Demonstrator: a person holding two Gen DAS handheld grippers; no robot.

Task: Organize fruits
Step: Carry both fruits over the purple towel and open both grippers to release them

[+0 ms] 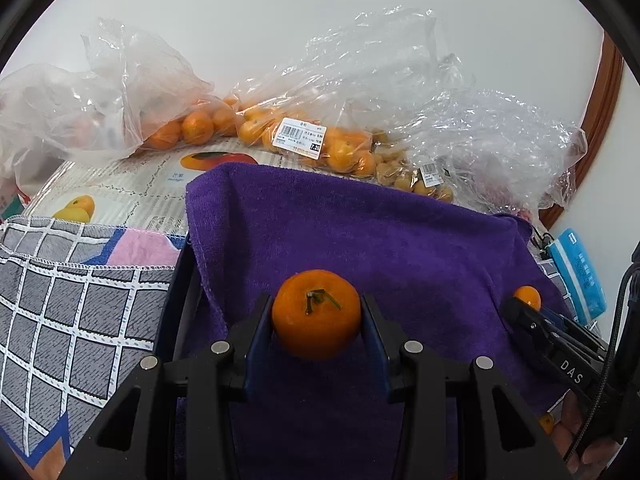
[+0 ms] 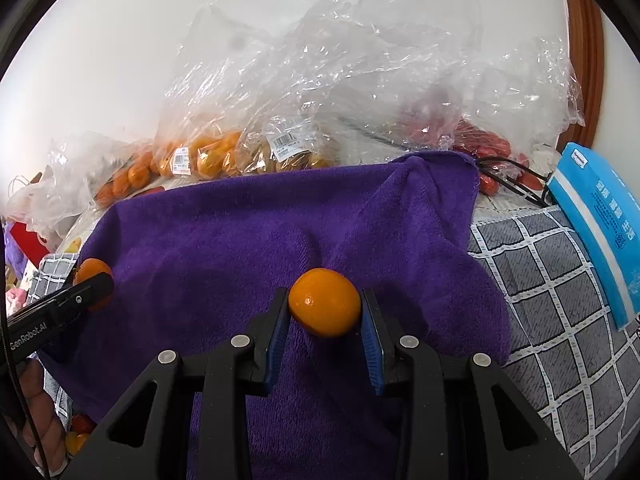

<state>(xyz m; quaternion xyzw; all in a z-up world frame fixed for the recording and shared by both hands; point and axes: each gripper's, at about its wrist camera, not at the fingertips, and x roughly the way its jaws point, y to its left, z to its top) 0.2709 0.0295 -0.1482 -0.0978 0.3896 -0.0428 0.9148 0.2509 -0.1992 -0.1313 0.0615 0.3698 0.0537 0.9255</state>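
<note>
My left gripper [image 1: 316, 312] is shut on a mandarin [image 1: 316, 314] with a green stem, held over a purple towel [image 1: 360, 232]. My right gripper [image 2: 325, 304] is shut on a smaller, smooth orange fruit [image 2: 324, 302] over the same purple towel [image 2: 240, 232]. Each gripper shows in the other's view: the right one [image 1: 520, 308] at the right with its fruit [image 1: 528, 296], the left one [image 2: 92, 284] at the left with its mandarin [image 2: 90, 272].
Clear plastic bags of mandarins [image 1: 192, 124] and small yellow fruits [image 1: 404, 180] lie behind the towel against a white wall. A bag of red fruits [image 2: 488, 144] lies at the back right. A blue packet [image 2: 600, 224] lies on a grey checked cloth [image 2: 560, 300].
</note>
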